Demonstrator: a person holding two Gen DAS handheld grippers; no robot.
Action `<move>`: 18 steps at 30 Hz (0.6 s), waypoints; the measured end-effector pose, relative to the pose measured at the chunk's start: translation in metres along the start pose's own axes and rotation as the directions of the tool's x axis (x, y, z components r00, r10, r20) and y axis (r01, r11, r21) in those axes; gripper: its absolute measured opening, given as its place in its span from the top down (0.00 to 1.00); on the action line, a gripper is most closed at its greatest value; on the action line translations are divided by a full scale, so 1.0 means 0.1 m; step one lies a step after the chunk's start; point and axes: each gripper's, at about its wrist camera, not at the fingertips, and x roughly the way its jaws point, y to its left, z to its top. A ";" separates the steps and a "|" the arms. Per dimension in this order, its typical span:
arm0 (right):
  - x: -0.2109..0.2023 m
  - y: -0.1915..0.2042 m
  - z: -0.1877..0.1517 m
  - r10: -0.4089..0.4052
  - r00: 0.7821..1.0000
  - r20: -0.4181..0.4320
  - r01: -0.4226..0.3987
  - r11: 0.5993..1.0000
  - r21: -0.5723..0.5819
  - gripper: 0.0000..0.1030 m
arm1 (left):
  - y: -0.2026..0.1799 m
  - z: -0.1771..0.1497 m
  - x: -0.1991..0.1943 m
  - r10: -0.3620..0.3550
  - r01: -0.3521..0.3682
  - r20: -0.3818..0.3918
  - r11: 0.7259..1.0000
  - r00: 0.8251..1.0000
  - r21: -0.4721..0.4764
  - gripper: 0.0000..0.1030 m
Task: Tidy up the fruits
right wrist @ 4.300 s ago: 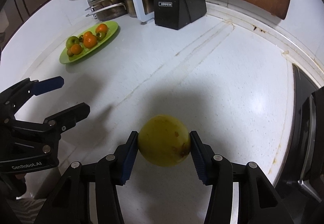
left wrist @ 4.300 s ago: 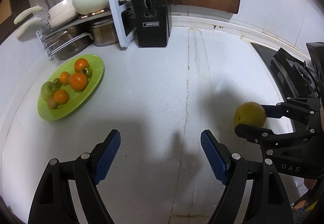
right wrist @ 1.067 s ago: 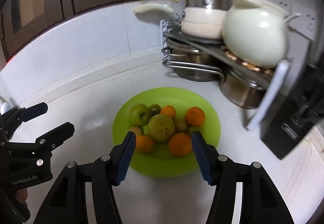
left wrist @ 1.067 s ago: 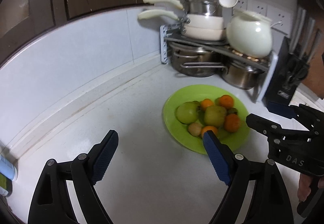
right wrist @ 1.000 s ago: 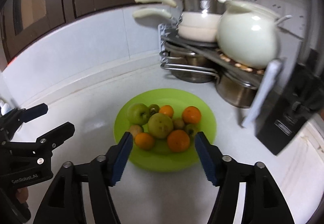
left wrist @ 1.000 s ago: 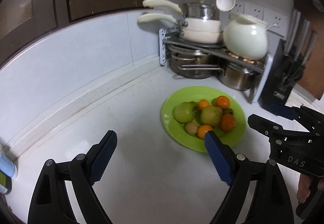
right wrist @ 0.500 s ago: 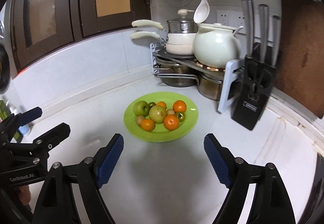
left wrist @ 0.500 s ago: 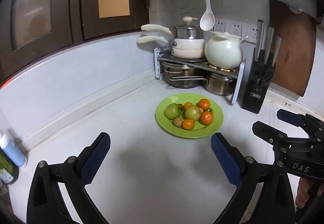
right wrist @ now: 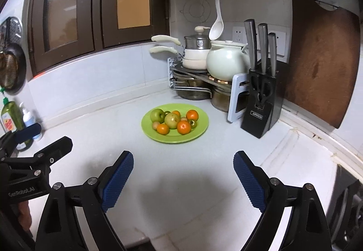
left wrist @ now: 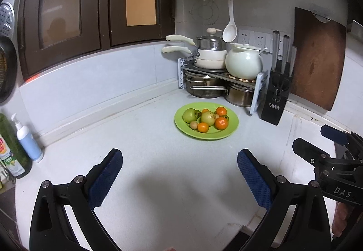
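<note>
Left wrist view shows my left gripper (left wrist: 180, 173) spread wide with nothing between its blue pads, held over the white surface (left wrist: 158, 183) well back from the green plate (left wrist: 229, 131). All the fruits sit on that plate: a green apple (left wrist: 190, 114) at its left, a yellow-green fruit (left wrist: 208, 117) in the middle, oranges (left wrist: 221, 123) around them and a small pale brown fruit (left wrist: 194, 124) at the near edge. My right gripper (left wrist: 317, 144) shows at the right edge of this view, its fingers parted and bare.

From the right wrist view, my right gripper (right wrist: 183, 173) is likewise released, pads wide apart and holding nothing, with the plate (right wrist: 199, 131) ahead of it and the fruits clustered on its left and middle part. My left gripper (right wrist: 36, 137) reaches in from the left, also parted. Behind the plate stands a pot rack (right wrist: 192, 78) carrying a cream teapot (right wrist: 226, 61), and just to its right a black knife block (right wrist: 261, 101). A brown cutting board (right wrist: 322, 60) leans against the wall farther right. Two bottles (right wrist: 13, 117) stand at the far left of the surface.
</note>
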 end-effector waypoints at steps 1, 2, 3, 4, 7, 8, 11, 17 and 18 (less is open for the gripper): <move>-0.06 -0.01 -0.02 -0.001 1.000 0.004 0.001 1.000 0.000 0.12 | -0.01 -0.01 -0.04 -0.001 0.001 0.003 1.000 1.000 0.001 0.00; -0.11 -0.03 -0.05 0.000 1.000 0.006 0.000 1.000 0.000 0.12 | -0.03 -0.03 -0.09 -0.002 0.002 0.004 1.000 1.000 0.002 0.00; -0.13 -0.04 -0.06 0.001 1.000 0.007 -0.001 1.000 0.000 0.12 | -0.04 -0.05 -0.14 -0.001 0.001 0.005 1.000 1.000 0.000 0.00; -0.18 -0.05 -0.07 0.002 1.000 0.009 -0.002 1.000 -0.001 0.12 | -0.05 -0.06 -0.18 -0.002 0.002 0.009 1.000 1.000 -0.001 0.00; -0.30 -0.08 -0.12 0.004 1.000 0.016 -0.004 1.000 -0.006 0.12 | -0.09 -0.12 -0.32 0.004 -0.004 0.025 1.000 1.000 0.005 0.00; -0.33 -0.09 -0.13 0.003 1.000 0.020 -0.003 1.000 -0.007 0.12 | -0.10 -0.14 -0.36 0.009 -0.009 0.030 1.000 1.000 0.008 0.00; -0.42 -0.11 -0.16 0.005 1.000 0.027 -0.004 1.000 -0.011 0.12 | -0.14 -0.18 -0.48 0.014 -0.014 0.043 1.000 0.999 0.005 0.00; -0.59 -0.15 -0.23 0.011 0.999 0.039 -0.011 1.000 -0.012 0.12 | -0.21 -0.23 -0.66 0.022 -0.023 0.061 1.000 0.998 0.008 0.00; -0.61 -0.15 -0.24 0.012 0.999 0.040 -0.011 1.000 -0.013 0.12 | -0.22 -0.24 -0.68 0.024 -0.024 0.064 1.000 0.998 0.008 0.00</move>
